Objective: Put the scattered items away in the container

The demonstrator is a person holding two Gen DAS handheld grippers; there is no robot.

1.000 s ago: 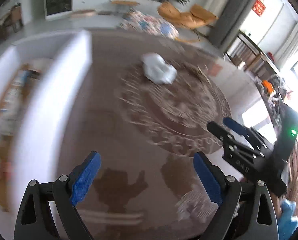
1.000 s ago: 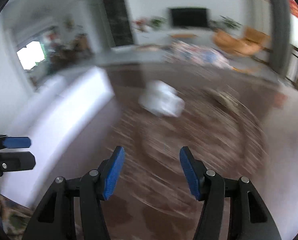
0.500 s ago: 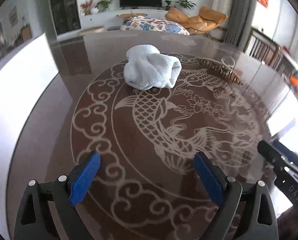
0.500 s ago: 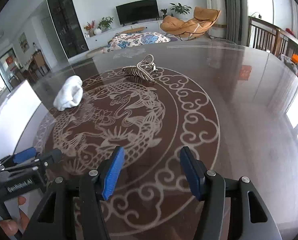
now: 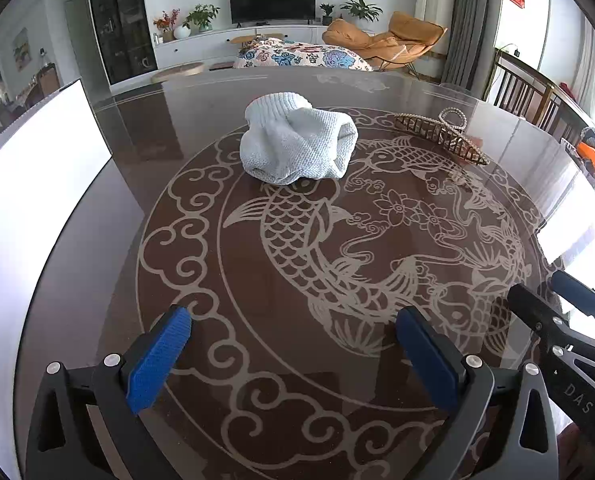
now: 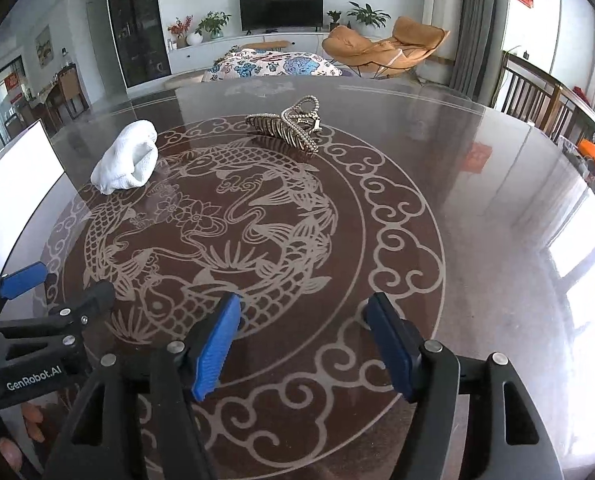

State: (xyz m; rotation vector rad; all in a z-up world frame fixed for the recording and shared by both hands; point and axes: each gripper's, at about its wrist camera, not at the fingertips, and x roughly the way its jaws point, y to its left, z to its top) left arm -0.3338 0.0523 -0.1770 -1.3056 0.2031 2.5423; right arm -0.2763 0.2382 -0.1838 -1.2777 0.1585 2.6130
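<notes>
Glossy brown table (image 5: 97, 280) (fish motif), black television (image 5: 272, 1), tan lounge chair (image 5: 389, 40)

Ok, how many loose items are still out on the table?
2. A rolled white towel lies toward the table's far left, and a gold hair claw clip lies to its right, near the far edge of the fish pattern. No container shows, so others may lie out of view.

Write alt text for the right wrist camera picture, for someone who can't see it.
Open, empty right tongs hover over a dark glass table patterned with fish. Farther off lie a gold hair claw and, to its left, a rolled white towel. The left tongs show at the left edge.
</notes>
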